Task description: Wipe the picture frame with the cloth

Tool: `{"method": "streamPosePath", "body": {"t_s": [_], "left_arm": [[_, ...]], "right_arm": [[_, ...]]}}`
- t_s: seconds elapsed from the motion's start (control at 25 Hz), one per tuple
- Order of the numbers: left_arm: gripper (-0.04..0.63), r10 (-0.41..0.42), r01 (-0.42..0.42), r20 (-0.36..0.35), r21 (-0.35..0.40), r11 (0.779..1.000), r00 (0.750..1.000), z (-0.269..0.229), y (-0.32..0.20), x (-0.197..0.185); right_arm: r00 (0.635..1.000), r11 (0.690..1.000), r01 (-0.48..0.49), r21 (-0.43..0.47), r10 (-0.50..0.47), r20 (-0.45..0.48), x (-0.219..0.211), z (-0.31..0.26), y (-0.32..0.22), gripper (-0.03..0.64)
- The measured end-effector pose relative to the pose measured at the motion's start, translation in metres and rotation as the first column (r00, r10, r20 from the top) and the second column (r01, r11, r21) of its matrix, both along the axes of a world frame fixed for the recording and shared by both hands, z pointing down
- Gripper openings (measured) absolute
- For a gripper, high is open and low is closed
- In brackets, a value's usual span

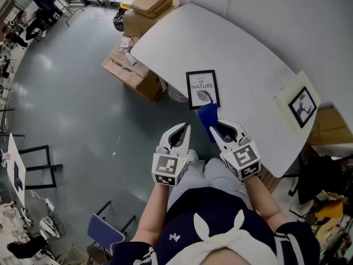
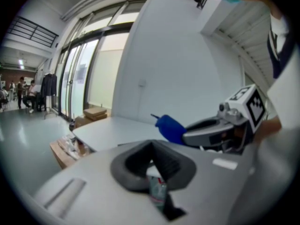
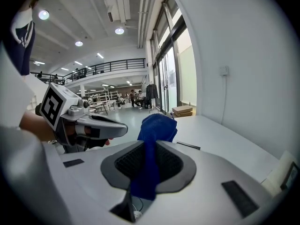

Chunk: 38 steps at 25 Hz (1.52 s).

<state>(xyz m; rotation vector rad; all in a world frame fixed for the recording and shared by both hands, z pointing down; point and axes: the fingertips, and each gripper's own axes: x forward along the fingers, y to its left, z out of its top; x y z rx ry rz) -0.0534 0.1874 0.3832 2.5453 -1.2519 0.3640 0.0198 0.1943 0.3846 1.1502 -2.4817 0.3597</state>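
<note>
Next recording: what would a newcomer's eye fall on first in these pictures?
The blue cloth clamped in the right gripper stands out most, bunched by the near edge of the black picture frame lying flat on the white table. Beside it the left gripper is shut and empty, off the table's edge. A second framed picture sits at the table's right end.

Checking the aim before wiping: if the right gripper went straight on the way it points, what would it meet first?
Probably the picture frame lying on the table. The right gripper, shut on the blue cloth, points at the frame's near edge. Its height above the frame is unclear.
</note>
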Motion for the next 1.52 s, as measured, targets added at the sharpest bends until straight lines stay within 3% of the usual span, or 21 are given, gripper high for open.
{"method": "streamPosePath", "body": {"t_s": [0.4,0.96,1.52], "left_arm": [[0.002,0.073,-0.073,-0.007,-0.064,0.995,0.997,0.030,-0.029,0.008],[0.002,0.035,-0.032,0.032,-0.094,0.995,0.999,0.051,-0.120,0.005],[0.002,0.059,-0.047,0.047,-0.217,0.975,0.997,0.116,-0.172,0.013]], "right_arm": [[0.999,1.000,-0.002,-0.030,0.001,-0.033,0.003,0.009,-0.031,0.067],[0.995,0.999,0.029,-0.045,-0.034,-0.096,0.017,0.024,-0.139,0.067],[0.987,0.992,0.046,-0.117,-0.064,-0.150,0.019,0.071,-0.214,0.067]]}}
